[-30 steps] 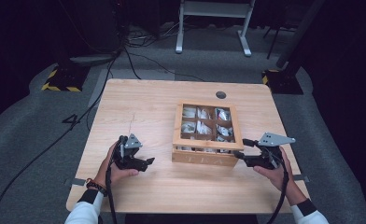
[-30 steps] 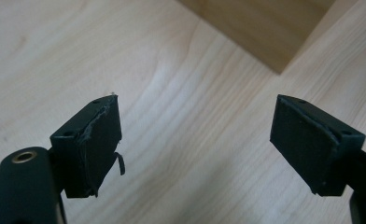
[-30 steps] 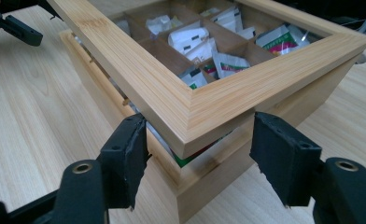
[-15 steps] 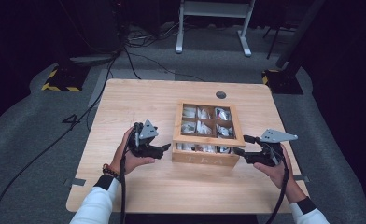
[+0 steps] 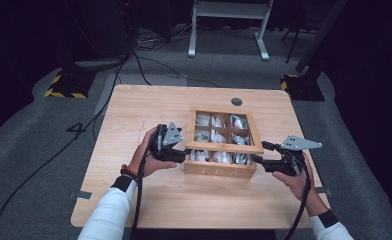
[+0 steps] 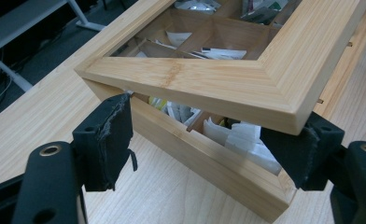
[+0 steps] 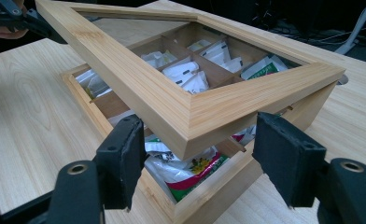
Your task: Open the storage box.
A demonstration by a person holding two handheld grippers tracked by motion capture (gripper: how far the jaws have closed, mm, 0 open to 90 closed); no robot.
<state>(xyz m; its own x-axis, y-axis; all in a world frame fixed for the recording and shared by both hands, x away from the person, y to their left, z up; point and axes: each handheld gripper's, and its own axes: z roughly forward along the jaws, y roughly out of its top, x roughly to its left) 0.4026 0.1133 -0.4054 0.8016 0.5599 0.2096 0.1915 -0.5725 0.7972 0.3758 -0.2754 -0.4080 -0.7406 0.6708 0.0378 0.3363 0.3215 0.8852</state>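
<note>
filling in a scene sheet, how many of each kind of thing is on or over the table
wooden box with window lid, tilted up at the front: 1
tongs: 2, left and right, each at a front corner of the lid
hands holding them: 2
packets inside: too many overlap to count
total, packets aside: 5

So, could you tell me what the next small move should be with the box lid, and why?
Probably keep raising the lid gently with both grippers. Its front edge already stands clear of the wooden box, a front corner sits between the jaws of the left gripper and the right gripper, and the tea packets show in the gap.
</note>
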